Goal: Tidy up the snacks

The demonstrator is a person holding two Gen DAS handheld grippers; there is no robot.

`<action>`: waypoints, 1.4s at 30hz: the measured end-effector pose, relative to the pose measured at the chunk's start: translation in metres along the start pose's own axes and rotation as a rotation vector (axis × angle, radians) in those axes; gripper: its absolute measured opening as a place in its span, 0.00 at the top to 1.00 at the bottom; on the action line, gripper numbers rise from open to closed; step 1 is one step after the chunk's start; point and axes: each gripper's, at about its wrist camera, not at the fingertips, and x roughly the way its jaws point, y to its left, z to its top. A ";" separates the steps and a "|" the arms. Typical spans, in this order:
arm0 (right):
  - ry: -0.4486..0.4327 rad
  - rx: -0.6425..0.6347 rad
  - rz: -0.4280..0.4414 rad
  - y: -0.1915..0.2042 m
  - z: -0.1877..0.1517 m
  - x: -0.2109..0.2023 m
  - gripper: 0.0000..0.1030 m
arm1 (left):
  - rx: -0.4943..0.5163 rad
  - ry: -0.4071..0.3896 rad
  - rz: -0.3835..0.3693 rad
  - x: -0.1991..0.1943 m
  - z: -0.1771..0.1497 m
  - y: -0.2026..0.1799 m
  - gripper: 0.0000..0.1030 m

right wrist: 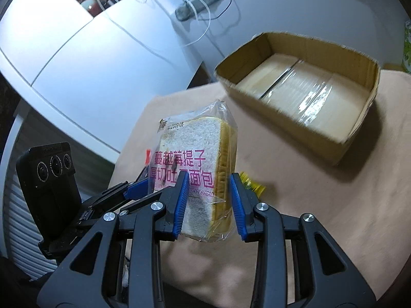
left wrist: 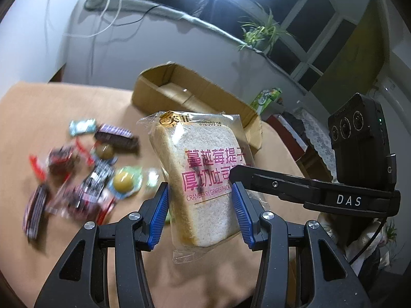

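A clear packet of sliced toast bread [left wrist: 205, 179] with pink lettering hangs above the tan table, lifted off it. My left gripper [left wrist: 200, 210] is shut on its lower part, a blue pad pressing each side. My right gripper [right wrist: 209, 204] is shut on the same bread packet [right wrist: 195, 164], gripping its crust edge. In the left wrist view the right gripper's finger [left wrist: 239, 173] reaches in from the right. The left gripper's blue pad [right wrist: 136, 188] shows at the left of the right wrist view. An open cardboard box [left wrist: 195, 97] [right wrist: 308, 95] stands behind with nothing in it.
A blurred pile of small wrapped snacks [left wrist: 84, 169] lies on the table [left wrist: 51, 107] to the left. A yellow wrapper [right wrist: 253, 186] lies under the bread. A green carton [left wrist: 265, 98] stands right of the box, a potted plant [left wrist: 262, 33] on the sill. White cabinets [right wrist: 77, 59] border the table.
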 end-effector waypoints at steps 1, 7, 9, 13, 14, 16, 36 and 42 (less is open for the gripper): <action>-0.008 -0.001 -0.007 -0.003 0.003 -0.003 0.66 | 0.003 0.000 -0.006 0.003 0.004 -0.002 0.55; -0.054 0.004 -0.042 -0.019 0.029 -0.019 0.66 | 0.025 -0.018 -0.033 0.022 0.028 -0.018 0.55; -0.064 0.007 -0.052 -0.025 0.035 -0.023 0.66 | 0.035 -0.017 -0.042 0.030 0.035 -0.022 0.55; -0.083 0.015 -0.068 -0.036 0.049 -0.031 0.66 | 0.045 -0.009 -0.059 0.041 0.047 -0.030 0.55; -0.086 0.017 -0.071 -0.039 0.052 -0.033 0.67 | 0.050 -0.008 -0.061 0.043 0.050 -0.032 0.55; -0.090 0.018 -0.076 -0.047 0.060 -0.036 0.67 | 0.060 -0.006 -0.064 0.049 0.055 -0.037 0.55; -0.072 0.065 -0.147 -0.117 0.106 -0.021 0.67 | 0.070 0.055 -0.043 0.119 0.096 -0.055 0.55; -0.044 0.082 -0.156 -0.131 0.109 -0.009 0.67 | 0.062 0.087 -0.033 0.135 0.097 -0.050 0.55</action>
